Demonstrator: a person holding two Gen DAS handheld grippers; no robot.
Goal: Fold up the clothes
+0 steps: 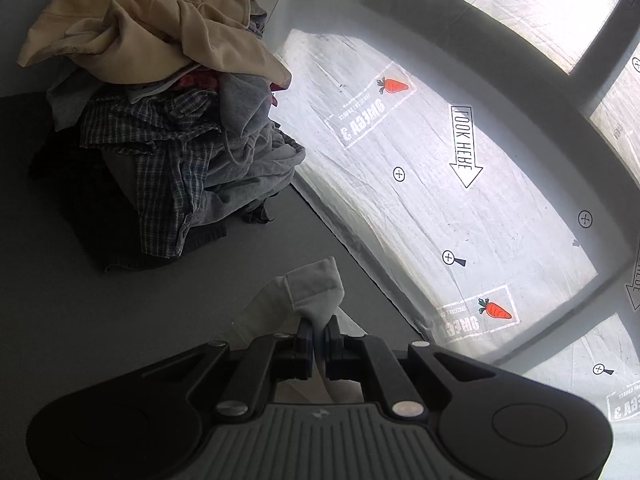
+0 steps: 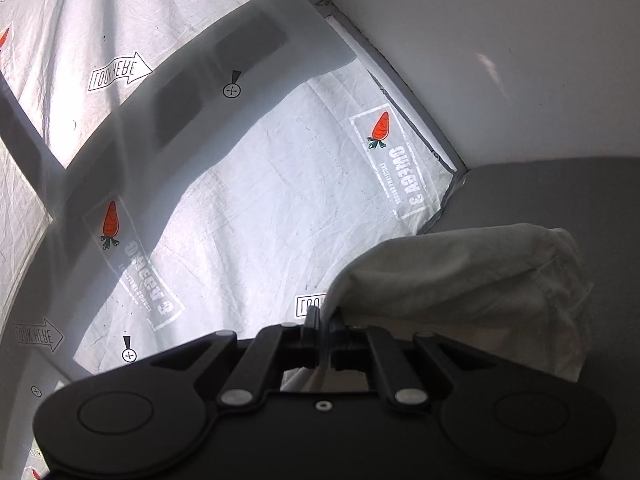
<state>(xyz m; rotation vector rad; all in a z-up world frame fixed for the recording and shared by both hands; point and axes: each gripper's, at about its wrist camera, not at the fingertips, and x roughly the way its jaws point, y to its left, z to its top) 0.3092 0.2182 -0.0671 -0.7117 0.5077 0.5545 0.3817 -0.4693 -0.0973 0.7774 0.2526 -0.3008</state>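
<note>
My left gripper (image 1: 318,326) is shut on a hemmed corner of a pale grey-white garment (image 1: 316,288), held above the grey surface. My right gripper (image 2: 325,318) is shut on another part of the same pale garment (image 2: 460,280), which bulges to the right of the fingers and hangs below them. A heap of unfolded clothes (image 1: 168,120) stands at the upper left of the left wrist view: a beige hoodie on top, a grey sweatshirt and a plaid shirt below. Most of the held garment is hidden under the grippers.
A white printed sheet (image 1: 440,184) with carrot logos and arrows covers the area to the right in the left wrist view, and it fills the left of the right wrist view (image 2: 260,200). The grey surface (image 1: 100,320) lies beside it. A pale wall (image 2: 520,60) rises behind.
</note>
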